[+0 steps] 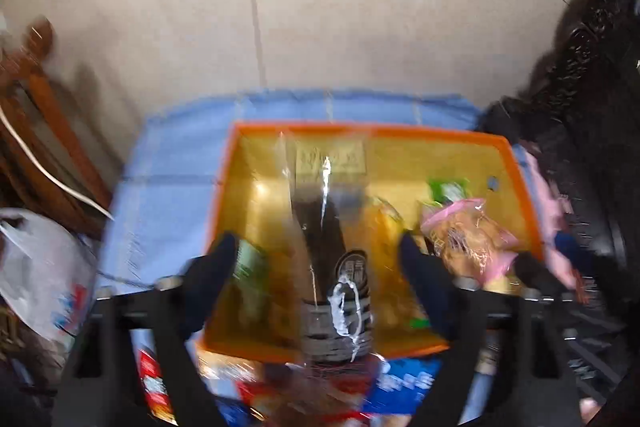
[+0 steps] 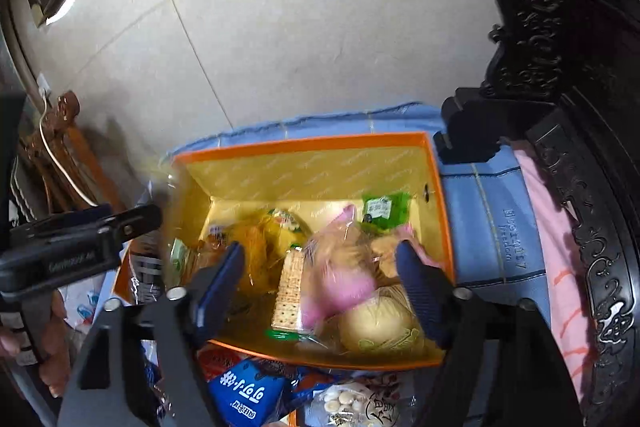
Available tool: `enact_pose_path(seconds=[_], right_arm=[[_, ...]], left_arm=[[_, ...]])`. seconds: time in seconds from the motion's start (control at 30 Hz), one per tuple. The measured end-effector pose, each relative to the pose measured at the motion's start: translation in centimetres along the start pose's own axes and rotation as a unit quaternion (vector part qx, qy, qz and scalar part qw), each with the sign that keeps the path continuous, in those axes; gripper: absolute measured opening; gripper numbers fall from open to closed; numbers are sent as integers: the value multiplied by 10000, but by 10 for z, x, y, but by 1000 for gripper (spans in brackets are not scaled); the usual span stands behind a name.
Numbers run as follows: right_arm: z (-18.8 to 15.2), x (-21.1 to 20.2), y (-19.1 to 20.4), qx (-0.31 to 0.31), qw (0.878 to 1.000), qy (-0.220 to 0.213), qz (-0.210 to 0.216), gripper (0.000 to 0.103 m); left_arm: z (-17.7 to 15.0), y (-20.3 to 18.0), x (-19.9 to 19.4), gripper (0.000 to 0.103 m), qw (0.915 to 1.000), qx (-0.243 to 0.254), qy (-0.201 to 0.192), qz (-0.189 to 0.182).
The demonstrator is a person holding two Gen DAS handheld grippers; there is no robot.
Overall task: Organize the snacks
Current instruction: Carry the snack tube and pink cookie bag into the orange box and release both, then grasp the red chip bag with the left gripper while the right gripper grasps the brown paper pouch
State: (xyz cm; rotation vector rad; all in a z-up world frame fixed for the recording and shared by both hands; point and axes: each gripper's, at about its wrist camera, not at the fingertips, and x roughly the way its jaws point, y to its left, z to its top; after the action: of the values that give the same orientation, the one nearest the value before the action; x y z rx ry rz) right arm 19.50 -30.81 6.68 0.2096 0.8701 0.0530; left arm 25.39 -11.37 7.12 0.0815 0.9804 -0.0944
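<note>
Over the orange box (image 1: 524, 183), which sits on a blue checked cloth (image 1: 168, 163), both grippers hover with fingers spread; the left gripper (image 1: 316, 259) has its tongs wide apart, and between them, blurred, hangs a dark packet in clear wrap (image 1: 324, 247), its lower end at six o'clock in the left wrist view; whether either pad touches it cannot be told, since a gap shows on both sides; the right gripper (image 2: 320, 267) likewise stands with its tongs apart above the box's contents, clamped on nothing; in the right wrist view the left gripper's black body shows at nine o'clock, beside the box's left wall; inside the yellow-lined box lie a pink-edged bag of brown snacks (image 2: 340, 267) near the centre, a green packet (image 2: 384, 209) at one o'clock against the far right corner, a yellow bag (image 2: 260, 243) at ten o'clock, a sleeve of pale crackers (image 2: 290, 287) just left of the pink bag, and a round pale bun in wrap (image 2: 378, 319) at five o'clock; outside the box, at six o'clock, a blue packet with white lettering (image 2: 248, 395) lies among other loose snacks; a dark carved wooden frame (image 2: 560, 47) rises at three o'clock, and pale floor tiles (image 2: 300, 27) fill twelve o'clock.
</note>
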Motion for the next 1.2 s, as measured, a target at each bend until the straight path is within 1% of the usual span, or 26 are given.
enact_pose_path(seconds=[0.03, 0.07, 0.13, 0.17, 0.23, 0.27, 0.4, 0.53, 0.67, 0.73, 0.8, 0.93, 1.03, 1.07, 1.2], right_arm=[[-4, -3, -2, 16, 10000, -8, 23, 83], [-7, -5, -2, 27, 10000, -14, 28, 83], [-17, -12, -2, -1, 10000, -37, 32, 90], [-23, -15, -2, -12, 10000, -43, 33, 91], [-35, -23, -2, 2, 10000, -17, 42, 98], [-45, -30, -1, 36, 10000, -22, 57, 99], [-70, -42, -1, -23, 9999, 126, 28, 99], [-92, -49, -2, 47, 9991, 419, 11, 99], [-110, -57, -1, 222, 9976, 648, 77, 99], [-117, -58, 0, 253, 9966, 771, 136, 99], [-123, -59, 2, 252, 9957, 873, 168, 99], [-138, -61, 6, 340, 9921, 1133, 412, 99], [-150, -61, 7, 484, 9888, 1301, 548, 99], [-155, -60, 7, 583, 9867, 1389, 606, 99], [-166, -60, 4, 866, 9838, 1446, 610, 99]], left_arm=[[-4, 2, -8, 91, 9996, 85, -219, 127], [-7, 5, -12, 91, 9995, 128, -256, 121], [-11, 13, -17, 92, 9997, 106, -210, 47], [-17, 20, -21, 93, 9999, 43, -159, 22], [-31, 28, -27, 93, 10000, -27, -53, 13], [-39, 33, -30, 93, 10000, -81, 0, 15], [-87, 49, -33, 93, 9987, -323, 391, -6], [-132, 56, -36, 93, 9959, -377, 817, -29], [-159, 56, -40, 93, 9949, -285, 953, -159], [-170, 60, -41, 93, 9948, -293, 964, -160], [-178, 69, -40, 93, 9943, -335, 1004, -114], [-188, 99, -33, 93, 9941, -383, 1015, -33], [-190, 134, -24, 93, 9945, -306, 988, 161], [-190, 143, -21, 93, 9940, -317, 1031, 177], [-191, 189, -6, 93, 9903, -569, 1253, 211]])
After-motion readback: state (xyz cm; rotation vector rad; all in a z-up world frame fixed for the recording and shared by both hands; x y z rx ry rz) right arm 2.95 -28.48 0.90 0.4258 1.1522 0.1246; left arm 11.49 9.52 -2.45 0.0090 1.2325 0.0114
